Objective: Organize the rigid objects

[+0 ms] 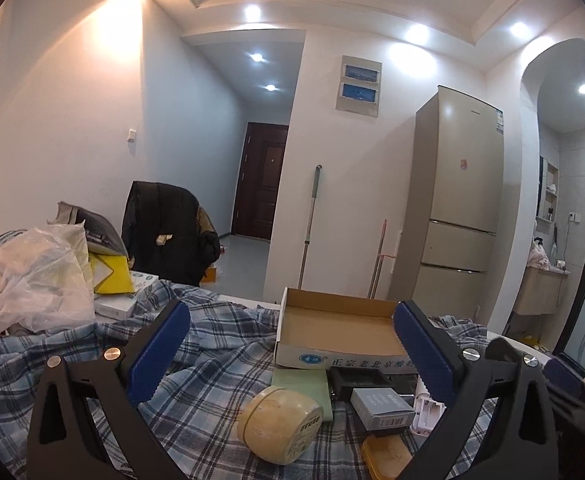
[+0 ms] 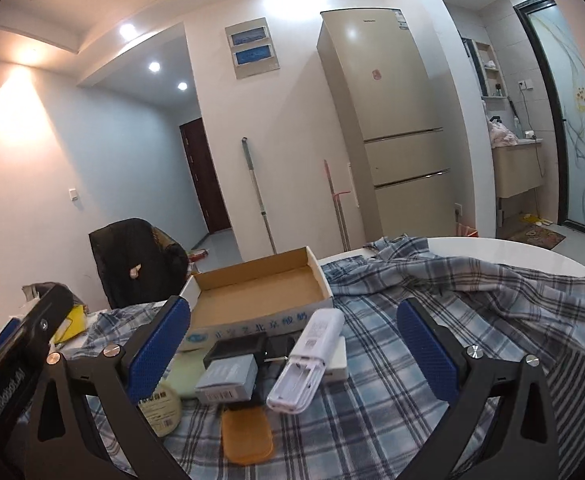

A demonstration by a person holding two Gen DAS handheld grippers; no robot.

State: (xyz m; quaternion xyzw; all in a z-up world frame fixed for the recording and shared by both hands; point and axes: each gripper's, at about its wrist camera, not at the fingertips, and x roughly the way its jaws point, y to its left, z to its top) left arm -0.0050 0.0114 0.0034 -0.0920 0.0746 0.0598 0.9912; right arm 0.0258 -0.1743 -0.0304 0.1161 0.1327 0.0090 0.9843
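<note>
Plaid cloth covers the table in the left wrist view; the left gripper hangs above it with jaws spread wide, holding nothing; an open cardboard box sits empty beyond; a round cream jar lies on its side just before it, beside a grey box and an orange case.

Right wrist view: the right gripper is likewise wide open and empty; a white remote, back uncovered, leans across the grey box; the orange case lies nearest; the cardboard box lies behind them.
</note>
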